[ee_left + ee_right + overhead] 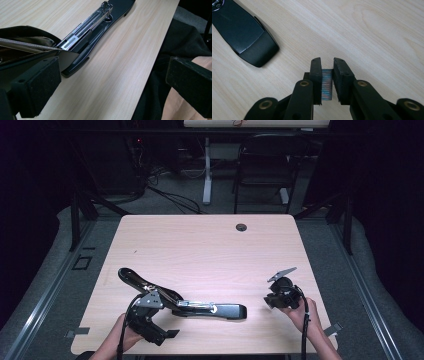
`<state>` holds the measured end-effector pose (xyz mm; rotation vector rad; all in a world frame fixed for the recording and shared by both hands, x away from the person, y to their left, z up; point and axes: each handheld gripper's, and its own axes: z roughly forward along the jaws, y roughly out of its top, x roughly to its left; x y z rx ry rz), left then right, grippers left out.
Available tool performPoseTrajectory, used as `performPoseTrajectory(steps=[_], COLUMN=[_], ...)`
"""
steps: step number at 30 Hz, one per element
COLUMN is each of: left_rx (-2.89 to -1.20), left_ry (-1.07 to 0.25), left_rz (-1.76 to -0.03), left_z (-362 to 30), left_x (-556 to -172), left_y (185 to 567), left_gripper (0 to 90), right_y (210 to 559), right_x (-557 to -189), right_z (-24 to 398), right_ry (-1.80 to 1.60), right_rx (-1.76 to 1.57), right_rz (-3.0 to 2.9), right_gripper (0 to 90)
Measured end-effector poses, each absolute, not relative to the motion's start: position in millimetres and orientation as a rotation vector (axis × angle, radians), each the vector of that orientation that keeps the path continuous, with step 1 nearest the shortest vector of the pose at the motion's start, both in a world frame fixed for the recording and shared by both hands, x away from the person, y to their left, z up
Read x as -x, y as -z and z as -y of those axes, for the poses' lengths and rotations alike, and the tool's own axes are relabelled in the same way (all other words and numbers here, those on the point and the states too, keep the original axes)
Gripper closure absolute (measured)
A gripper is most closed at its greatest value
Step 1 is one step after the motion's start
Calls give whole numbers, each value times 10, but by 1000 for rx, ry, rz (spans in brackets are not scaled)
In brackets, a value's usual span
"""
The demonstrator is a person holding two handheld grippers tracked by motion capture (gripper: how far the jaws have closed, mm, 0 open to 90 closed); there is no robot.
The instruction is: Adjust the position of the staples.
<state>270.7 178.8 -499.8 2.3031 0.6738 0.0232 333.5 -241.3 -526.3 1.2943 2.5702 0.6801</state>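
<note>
Light wood table [200,245], dark room behind. Big black stapler [220,310] lies flipped open near the front edge. Left gripper [110,82] sits wide open beside its hinged end; right gripper [327,68] pinches a strip of staples [327,83] just beside the stapler's tip.

Light wood-grain table [200,245], pale laminate top, rounded corners. Small dark round grommet hole [241,227] near far edge. Long black stapler [200,307] lying directly on top, well toward near edge from grommet, swung open: base flat on wood, metal staple channel exposed, arm lifted off toward near-left corner. Rest of surface bare wood around stapler.
</note>
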Motion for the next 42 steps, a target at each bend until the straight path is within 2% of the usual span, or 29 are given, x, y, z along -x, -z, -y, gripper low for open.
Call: performPoseTrajectory(steps=[10, 42], left_rx=[-2322, -2301], left_ry=[2, -69], left_rz=[-697, -707], left_z=[-1850, -1933], left_x=[-2664, -2647], left_y=[5038, 5001], left_gripper=[0, 0], right_y=[5249, 5049], right_x=[-3321, -3351], right_z=[2392, 2012], right_ry=[-691, -776], right_rx=[-1281, -1087], right_rz=[-2563, -2596], right_gripper=[781, 781])
